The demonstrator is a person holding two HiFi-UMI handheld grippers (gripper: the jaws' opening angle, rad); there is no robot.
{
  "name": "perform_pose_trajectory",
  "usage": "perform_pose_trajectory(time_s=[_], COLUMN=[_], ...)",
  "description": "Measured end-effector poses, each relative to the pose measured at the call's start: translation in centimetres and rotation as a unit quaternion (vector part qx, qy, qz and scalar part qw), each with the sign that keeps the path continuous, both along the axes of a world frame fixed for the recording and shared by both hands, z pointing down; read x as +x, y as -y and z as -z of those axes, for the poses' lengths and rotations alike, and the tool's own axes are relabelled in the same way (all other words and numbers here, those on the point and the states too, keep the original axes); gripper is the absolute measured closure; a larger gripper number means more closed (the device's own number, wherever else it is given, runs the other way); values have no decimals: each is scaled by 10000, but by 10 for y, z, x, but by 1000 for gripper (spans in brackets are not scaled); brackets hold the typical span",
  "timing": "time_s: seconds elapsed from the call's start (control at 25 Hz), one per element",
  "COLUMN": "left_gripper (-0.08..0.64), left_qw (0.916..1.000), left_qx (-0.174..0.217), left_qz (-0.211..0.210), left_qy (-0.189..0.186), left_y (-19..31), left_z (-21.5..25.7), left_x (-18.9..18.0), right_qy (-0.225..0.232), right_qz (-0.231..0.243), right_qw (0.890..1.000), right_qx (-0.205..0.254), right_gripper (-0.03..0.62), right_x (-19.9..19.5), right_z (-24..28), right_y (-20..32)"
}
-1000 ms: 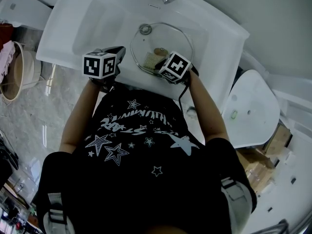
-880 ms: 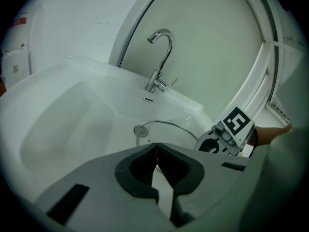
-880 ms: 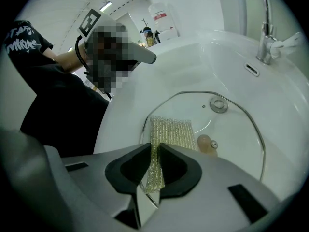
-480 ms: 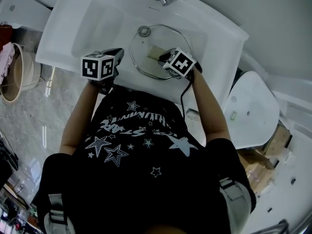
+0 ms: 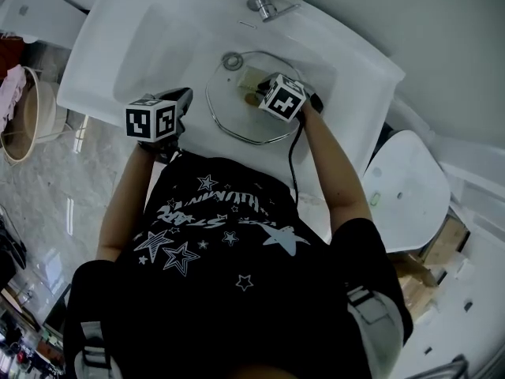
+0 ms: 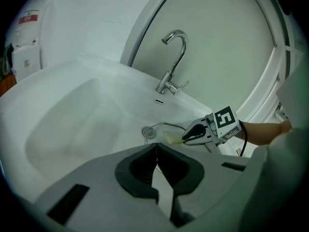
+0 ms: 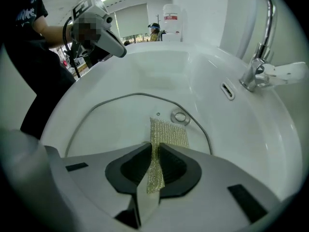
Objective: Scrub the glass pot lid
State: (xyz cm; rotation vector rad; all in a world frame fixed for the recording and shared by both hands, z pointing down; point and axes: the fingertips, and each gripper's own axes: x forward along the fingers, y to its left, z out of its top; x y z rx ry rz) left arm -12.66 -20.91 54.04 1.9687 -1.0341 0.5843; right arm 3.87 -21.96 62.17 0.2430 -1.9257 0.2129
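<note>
1. Person, black star-print T-shirt [image 5: 221, 235], standing at the front edge of a white sink [image 5: 110, 61], a gripper in each hand.

2. Left gripper [image 5: 186, 95]: held over the sink's near rim, left of the lid and clear of it. Its jaws are pressed together with nothing between them.

3. Right gripper [image 5: 259, 88]: reaches over the basin and angles down onto the lid. Its jaws are pinched on one edge of the scouring pad.

4. Scouring pad [image 7: 166, 132]: gold-green woven mesh. Its free end is spread flat on the glass, just beside the knob.

5. Glass pot lid [image 5: 229, 113]: clear, with a metal rim, lying flat in the right part of the basin. Its round knob [image 5: 232, 60] is at the far edge, toward the tap. The sink's white shows through the glass.

6. Overflow slot [image 7: 228, 91]: in the back wall of the basin, beyond the lid.

7. Chrome faucet [image 5: 264, 0]: on the rear ledge, with a high curved spout and a side lever.
</note>
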Motion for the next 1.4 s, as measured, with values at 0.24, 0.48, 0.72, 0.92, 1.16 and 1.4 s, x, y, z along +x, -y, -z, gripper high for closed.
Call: perform_pose_trajectory(time_s=[0.24, 0.48, 0.72, 0.92, 1.16, 1.4], left_gripper=[551, 551, 551, 552, 552, 551], left_qw=[9998, 9996, 9997, 9998, 9999, 10000], left_qx=[-94, -151, -190, -155, -104, -22], left_qz=[175, 197, 85, 50, 7, -32], left_qy=[82, 111, 141, 141, 121, 64], left_y=[10, 10, 5, 4, 3, -1], left_z=[-5, -9, -10, -7, -4, 0], left_x=[-8, -8, -3, -1, 0, 1], right_qy=[-51, -207, -285, -288, -461, -593], right_qz=[231, 27, -303, -496, -688, -1056], right_qw=[9996, 9995, 9986, 9980, 9965, 9926], right_qx=[128, 226, 316, 271, 145, -133], right_gripper=[538, 538, 538, 538, 538, 538], right_x=[4, 20, 32, 37, 42, 50], right_z=[-16, -31, -34, -30, -29, -24], right_y=[15, 27, 34, 34, 25, 3])
